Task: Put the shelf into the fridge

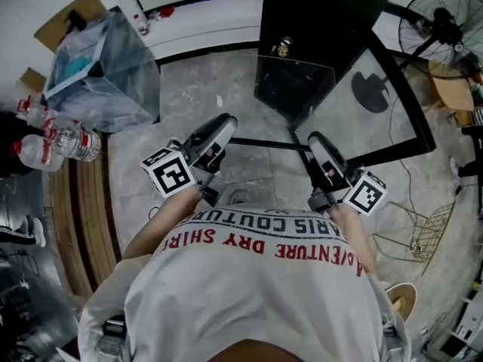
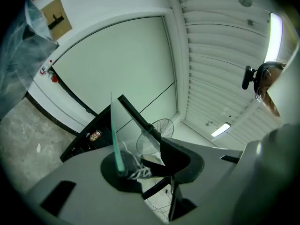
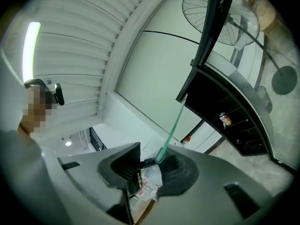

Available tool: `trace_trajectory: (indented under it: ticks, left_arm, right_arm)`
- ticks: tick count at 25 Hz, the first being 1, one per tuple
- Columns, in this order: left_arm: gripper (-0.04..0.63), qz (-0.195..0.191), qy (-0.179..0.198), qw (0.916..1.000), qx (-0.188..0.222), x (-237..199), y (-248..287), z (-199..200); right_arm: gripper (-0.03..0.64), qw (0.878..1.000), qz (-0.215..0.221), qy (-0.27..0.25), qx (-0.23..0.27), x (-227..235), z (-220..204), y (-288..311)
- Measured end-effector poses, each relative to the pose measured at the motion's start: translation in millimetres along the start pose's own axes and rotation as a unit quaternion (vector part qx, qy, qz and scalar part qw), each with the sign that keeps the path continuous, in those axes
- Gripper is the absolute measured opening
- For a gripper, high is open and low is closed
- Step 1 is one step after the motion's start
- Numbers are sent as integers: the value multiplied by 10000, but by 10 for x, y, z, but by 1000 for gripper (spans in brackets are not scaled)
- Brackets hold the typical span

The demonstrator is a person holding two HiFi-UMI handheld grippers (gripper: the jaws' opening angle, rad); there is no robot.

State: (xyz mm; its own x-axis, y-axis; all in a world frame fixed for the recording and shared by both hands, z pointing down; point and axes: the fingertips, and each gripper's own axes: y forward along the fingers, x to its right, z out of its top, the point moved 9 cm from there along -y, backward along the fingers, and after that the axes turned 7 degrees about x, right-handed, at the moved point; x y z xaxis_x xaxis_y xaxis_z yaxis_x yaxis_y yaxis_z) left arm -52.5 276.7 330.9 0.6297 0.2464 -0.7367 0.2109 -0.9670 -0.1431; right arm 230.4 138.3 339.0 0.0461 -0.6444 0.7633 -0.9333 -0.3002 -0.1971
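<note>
Shelf (image 2: 114, 135) in left claw (image 1: 220, 127), right claw (image 1: 317, 140)

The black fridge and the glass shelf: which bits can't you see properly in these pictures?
- Head view: inside the black fridge, its own top covers the racks.
- Both gripper views: the clear glass shelf shows plainly only as a thin green edge.
- Head view: the small can has a label too small to read.
- Head view: the white shirt hides the person's feet.
</note>
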Motion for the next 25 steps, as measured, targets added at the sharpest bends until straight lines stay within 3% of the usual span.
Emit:
trace_trajectory:
  ticks: [11,25]
  left_arm:
    - [132,-284,-37,9991,-298,-603,342,393]
    - [132,-416,-135,9975,-547,-1021,839,519]
  right_arm:
    - [115,9991,-203,-190,318,239,-64,538]
    - [115,9972,-562,-115,478,610,67,808]
